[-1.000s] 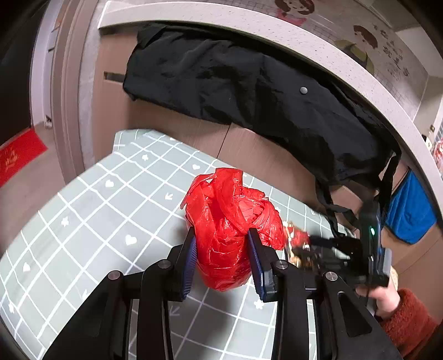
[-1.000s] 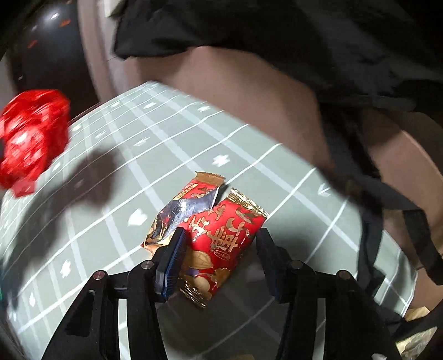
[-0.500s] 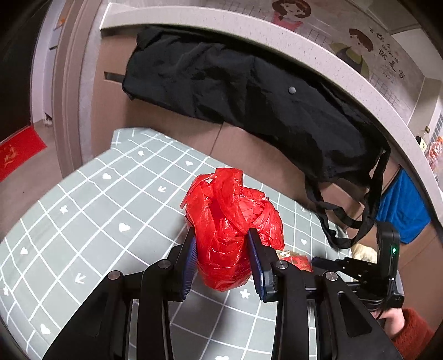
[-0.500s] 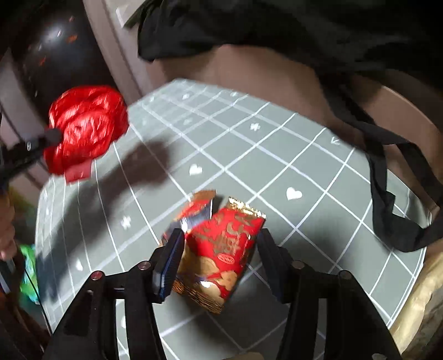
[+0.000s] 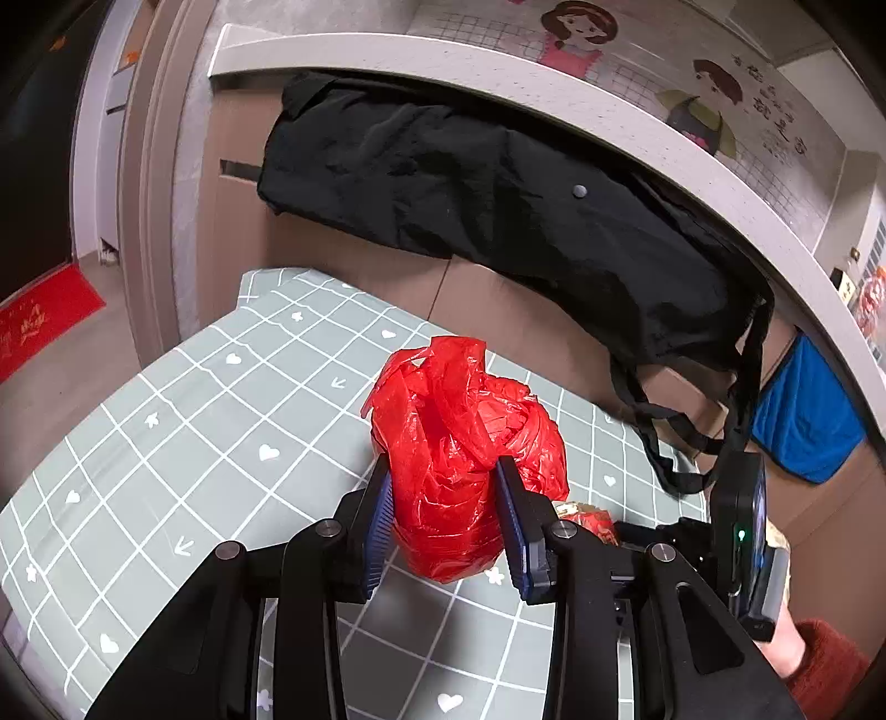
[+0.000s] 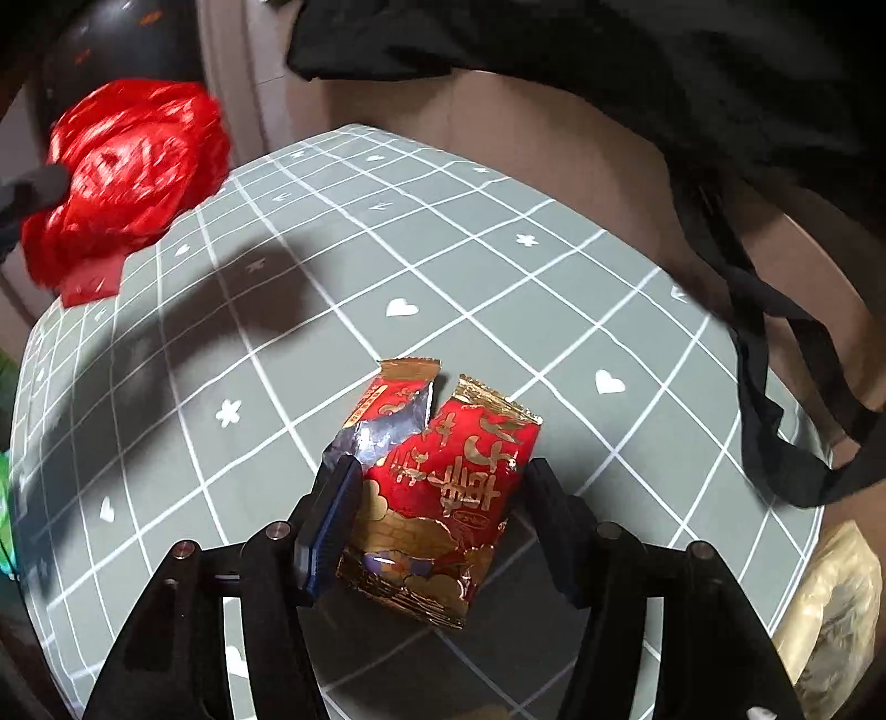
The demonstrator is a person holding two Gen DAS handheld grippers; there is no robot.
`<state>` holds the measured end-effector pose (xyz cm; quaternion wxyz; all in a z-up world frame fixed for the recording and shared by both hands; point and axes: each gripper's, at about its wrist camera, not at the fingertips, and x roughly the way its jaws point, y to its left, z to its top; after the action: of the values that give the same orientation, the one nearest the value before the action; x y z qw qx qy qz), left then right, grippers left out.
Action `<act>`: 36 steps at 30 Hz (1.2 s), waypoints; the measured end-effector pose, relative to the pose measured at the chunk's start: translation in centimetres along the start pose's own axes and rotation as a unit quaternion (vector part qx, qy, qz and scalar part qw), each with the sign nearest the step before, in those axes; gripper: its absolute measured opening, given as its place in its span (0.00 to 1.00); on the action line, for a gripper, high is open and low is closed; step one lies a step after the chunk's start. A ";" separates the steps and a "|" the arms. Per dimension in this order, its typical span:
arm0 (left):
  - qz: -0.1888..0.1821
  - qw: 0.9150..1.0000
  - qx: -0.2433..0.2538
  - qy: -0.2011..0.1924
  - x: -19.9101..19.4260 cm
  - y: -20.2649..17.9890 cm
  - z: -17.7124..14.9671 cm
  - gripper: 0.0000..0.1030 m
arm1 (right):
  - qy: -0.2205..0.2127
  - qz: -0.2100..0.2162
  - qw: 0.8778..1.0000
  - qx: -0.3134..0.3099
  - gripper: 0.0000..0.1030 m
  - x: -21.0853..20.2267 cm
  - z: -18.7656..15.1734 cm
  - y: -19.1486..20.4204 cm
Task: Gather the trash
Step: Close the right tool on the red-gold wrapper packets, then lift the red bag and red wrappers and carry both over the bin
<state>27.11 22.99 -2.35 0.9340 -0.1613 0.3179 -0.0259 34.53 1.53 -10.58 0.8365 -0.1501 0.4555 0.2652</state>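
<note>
Between the blue pads of the left gripper [image 5: 446, 518], low in the middle of the left wrist view, sits a crumpled red bag [image 5: 462, 454], clenched from both sides and held above the green checked cloth [image 5: 166, 443]; in the right wrist view the same bag shows blurred at the upper left. Low at centre of the right wrist view, the right gripper [image 6: 437, 498] holds a torn red and gold wrapper [image 6: 437, 487] between its fingers, which have just been spreading; the wrapper's sides reach both pads, yet whether they press it I cannot tell. Gold Chinese characters run across the wrapper's red face and a small oval mark sits below them, too small to read; its torn top shows silver lining. White hearts, arrows and small flowers are printed in the squares of the cloth. A black bag [image 5: 498, 183] hangs along the curved counter [image 5: 498, 61] across the top of the left wrist view, its straps trailing down at the right. On the wall above, at the upper right, are two cartoon figures [image 5: 576, 33] with handwritten characters beside them, not legible. A red mat [image 5: 39, 321] with gold writing lies at the left edge. At lower right a red sleeve [image 5: 825, 670] shows behind the right gripper's body.
</note>
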 end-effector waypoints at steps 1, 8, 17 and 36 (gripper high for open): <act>0.000 1.000 0.003 0.001 0.0 -0.2 -0.1 0.35 | 0.001 0.004 1.000 0.002 0.51 0.0 0.0 -0.2; 0.002 1.000 0.024 -0.001 -0.8 -2.3 -0.6 0.35 | -0.037 -0.006 0.999 -0.014 0.17 -3.5 -1.6 -0.5; 0.018 0.997 0.069 -0.043 -3.2 -7.4 -1.1 0.35 | -0.128 0.009 0.992 0.016 0.17 -11.7 -3.0 -2.7; -0.056 0.976 0.157 -0.140 -5.5 -25.0 -2.7 0.35 | -0.278 -0.097 0.952 0.086 0.17 -26.4 -9.6 -12.6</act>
<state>22.40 -0.65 6.80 0.9800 -0.0321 0.1661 -0.1051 23.56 -21.59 6.62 0.9615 -0.0413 0.2089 0.1739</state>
